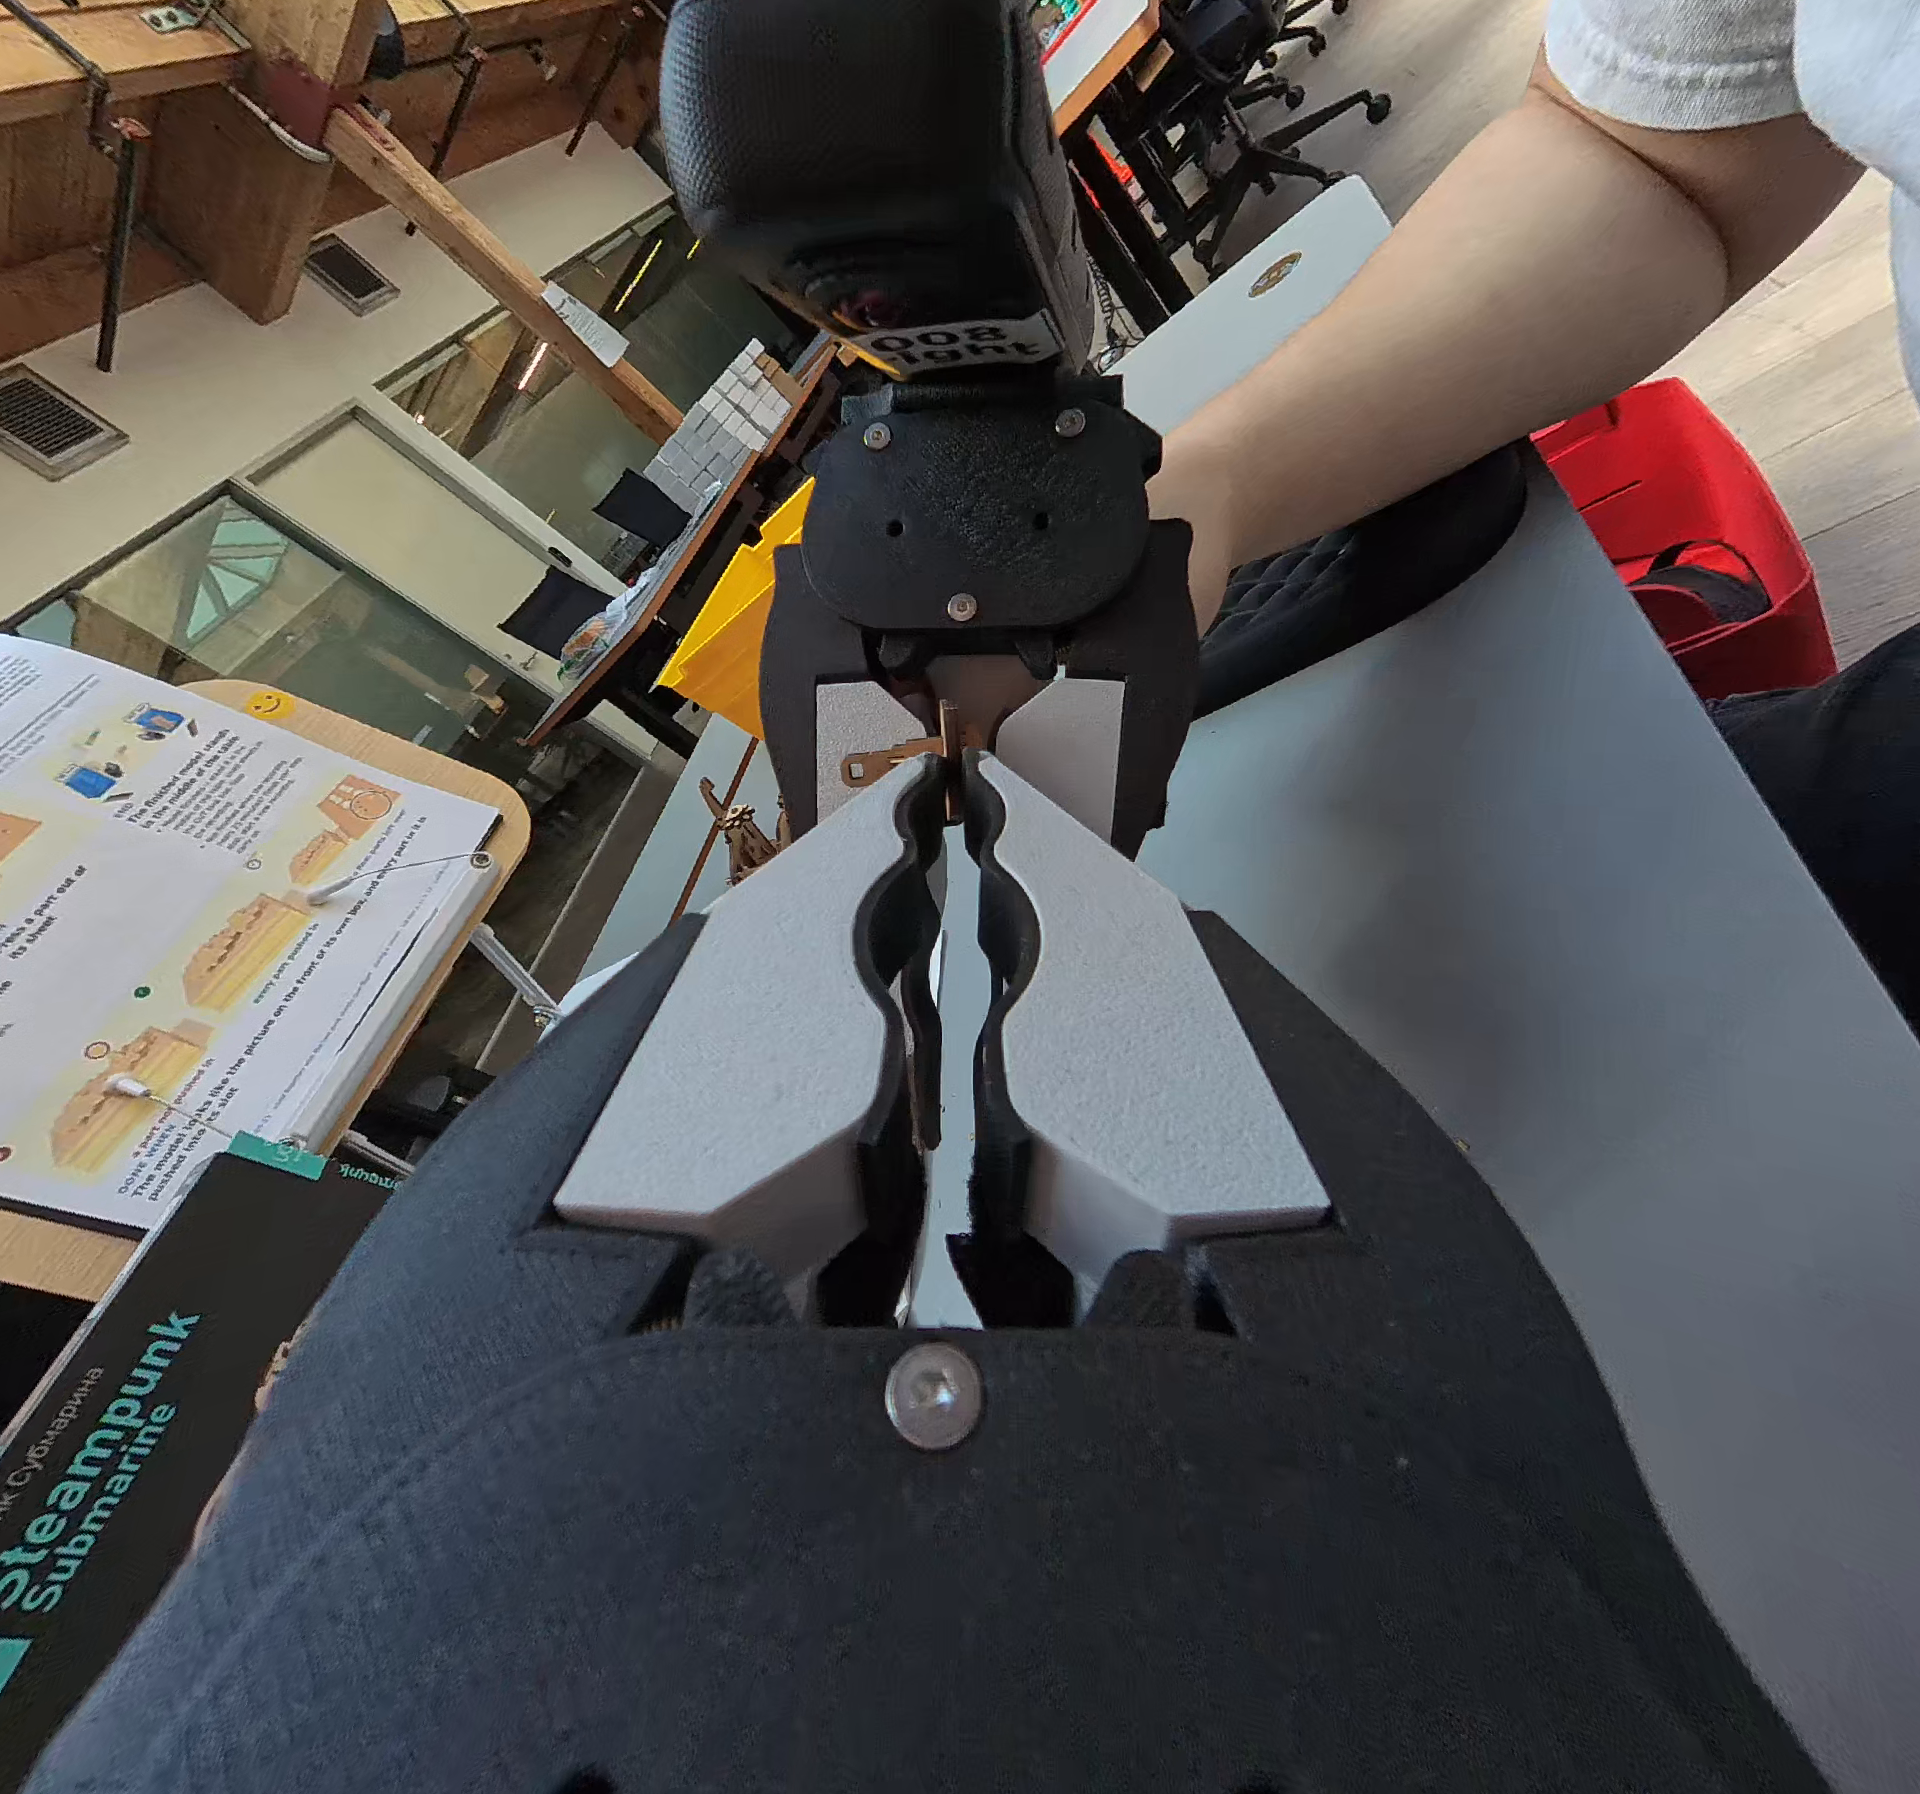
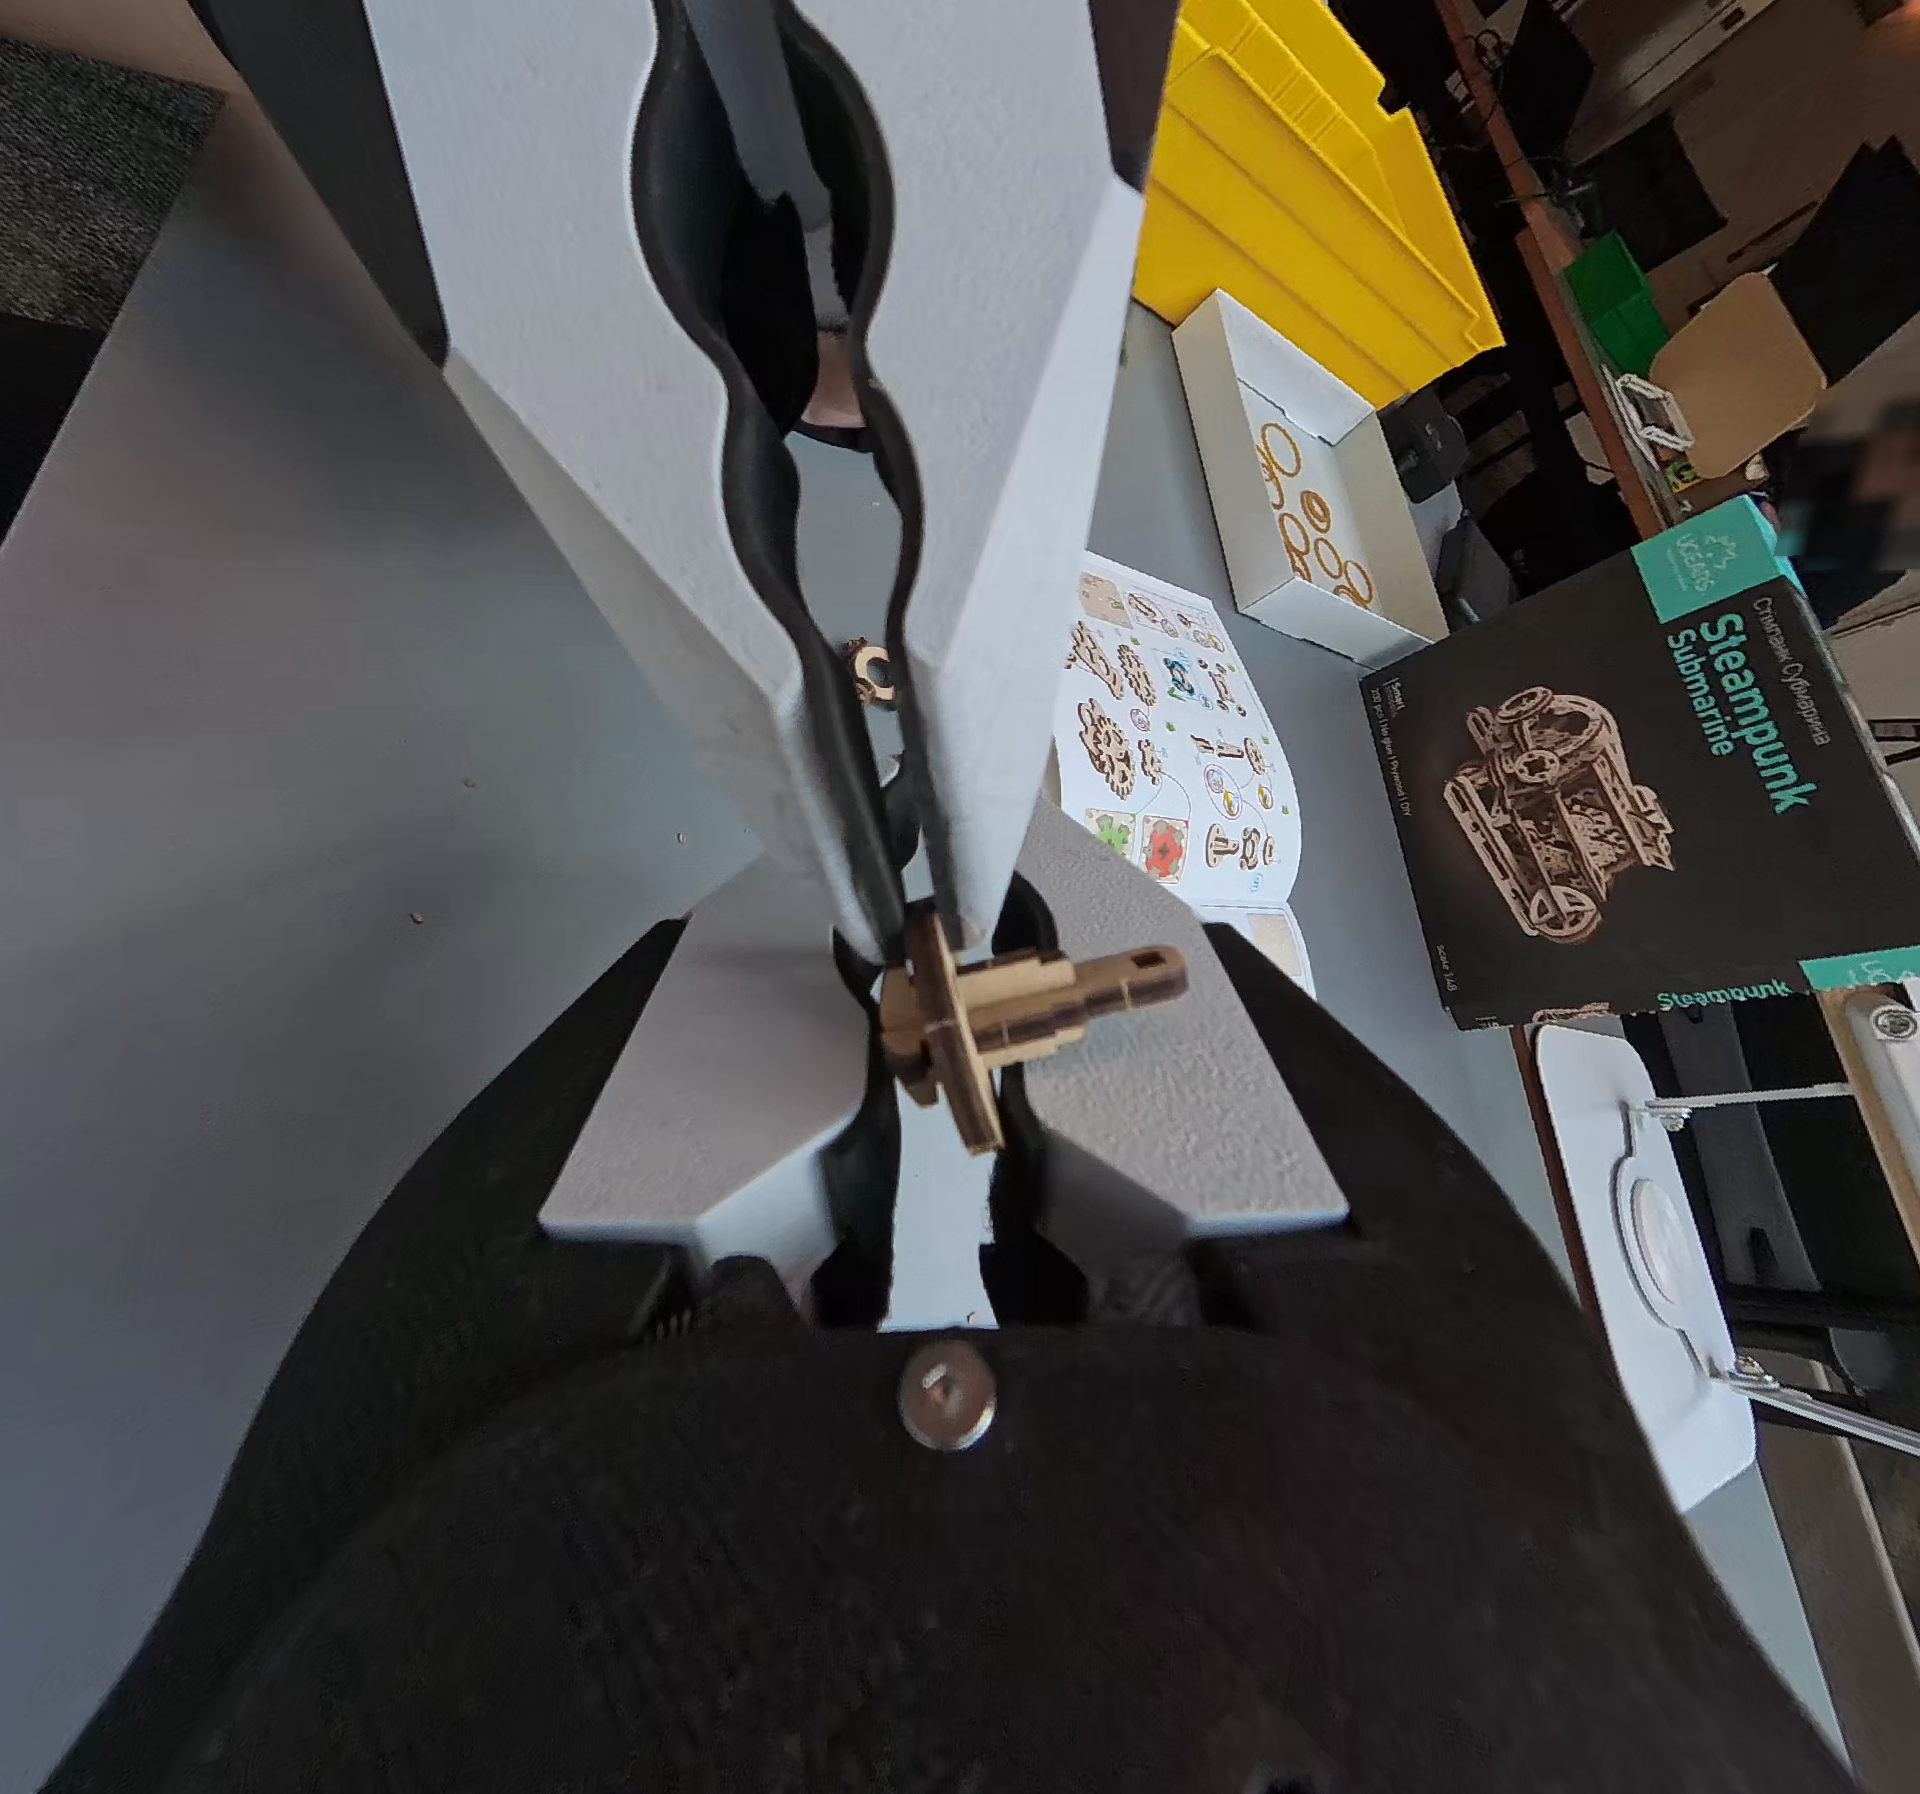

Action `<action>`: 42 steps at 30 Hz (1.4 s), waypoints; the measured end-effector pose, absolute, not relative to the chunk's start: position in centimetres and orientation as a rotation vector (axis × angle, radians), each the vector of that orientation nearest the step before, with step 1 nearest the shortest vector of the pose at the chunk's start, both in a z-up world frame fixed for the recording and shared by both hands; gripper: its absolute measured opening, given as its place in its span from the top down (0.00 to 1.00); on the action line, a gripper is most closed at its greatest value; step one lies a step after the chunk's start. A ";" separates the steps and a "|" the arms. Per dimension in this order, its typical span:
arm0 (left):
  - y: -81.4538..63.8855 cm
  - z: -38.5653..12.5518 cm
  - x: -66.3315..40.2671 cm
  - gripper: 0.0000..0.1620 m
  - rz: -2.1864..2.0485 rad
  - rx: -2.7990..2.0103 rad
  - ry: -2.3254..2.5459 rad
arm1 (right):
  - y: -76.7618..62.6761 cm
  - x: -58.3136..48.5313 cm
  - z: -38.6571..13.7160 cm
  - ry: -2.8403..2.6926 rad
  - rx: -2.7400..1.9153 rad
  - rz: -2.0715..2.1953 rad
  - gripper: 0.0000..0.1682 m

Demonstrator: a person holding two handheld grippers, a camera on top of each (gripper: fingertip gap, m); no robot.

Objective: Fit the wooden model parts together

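Note:
A small wooden part (image 2: pixel 940 1027), a thin disc with a notched axle (image 2: pixel 1091 991) sticking out to the right, hangs above the grey table (image 2: pixel 260 757). My left gripper (image 1: pixel 951 783) comes down from the top of the right wrist view (image 2: pixel 923 913), shut on the disc's upper edge. My right gripper (image 1: pixel 954 738) faces it tip to tip. Its white fingers (image 2: pixel 1143 1048) flank the disc closely and look shut on it, their tips hidden behind the left fingers. In the left wrist view the wooden part (image 1: pixel 883 765) shows only as a sliver.
A black kit box (image 2: pixel 1621 788) stands at the right, with an instruction sheet (image 2: pixel 1174 736), a white tray of wooden rings (image 2: pixel 1299 508) and yellow bins (image 2: pixel 1309 165). A loose wooden gear (image 2: pixel 876 676) lies on the table. An open booklet (image 1: pixel 208 913) stands on the left. A person's arm (image 1: pixel 1455 321) holds the right gripper. Across from one pair of fingers to the other is roughly 9 cm.

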State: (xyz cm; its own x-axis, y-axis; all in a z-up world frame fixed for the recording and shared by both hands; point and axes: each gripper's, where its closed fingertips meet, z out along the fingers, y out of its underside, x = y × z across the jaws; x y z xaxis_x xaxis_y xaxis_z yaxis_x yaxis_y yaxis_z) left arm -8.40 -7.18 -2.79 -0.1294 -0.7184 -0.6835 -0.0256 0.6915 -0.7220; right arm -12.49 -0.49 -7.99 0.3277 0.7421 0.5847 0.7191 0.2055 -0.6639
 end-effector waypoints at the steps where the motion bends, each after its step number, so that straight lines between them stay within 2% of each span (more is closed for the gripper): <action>1: -7.1 -2.9 -8.4 1.00 -0.655 -0.621 1.612 | -0.4 -12.4 -8.0 -1.389 -1.511 0.007 0.95; 10: -6.5 -3.0 -8.2 1.00 -0.590 -0.642 1.626 | 0.6 -11.6 -8.0 -1.337 -1.554 -0.081 0.95; 17: -6.3 -2.9 -8.1 1.00 -0.617 -0.688 1.623 | 0.3 -11.4 -8.6 -1.340 -1.624 -0.044 1.00; 26: -5.2 -3.9 -7.9 0.98 -0.886 -0.940 1.577 | -1.4 -12.4 -11.2 -1.337 -1.853 0.414 1.00; 28: -5.2 -3.9 -8.0 0.93 -0.904 -0.954 1.583 | -1.3 -12.1 -11.4 -1.336 -1.869 0.418 1.00; 32: -5.1 -4.3 -7.7 0.93 -0.865 -0.980 1.610 | -1.7 -12.3 -11.7 -1.351 -1.884 0.456 1.00; 42: -5.0 -4.9 -7.2 0.97 -0.821 -0.997 1.640 | -1.5 -11.9 -12.1 -1.354 -1.914 0.447 0.97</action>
State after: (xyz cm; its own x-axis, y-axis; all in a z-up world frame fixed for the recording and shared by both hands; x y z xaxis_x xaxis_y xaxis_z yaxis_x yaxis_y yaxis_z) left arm -7.24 -4.96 -4.89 -0.1528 -0.9024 -0.4028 -0.2183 0.4283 -0.8769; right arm -11.92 -1.51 -12.12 0.3835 0.9144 0.1294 0.6577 -0.1720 -0.7333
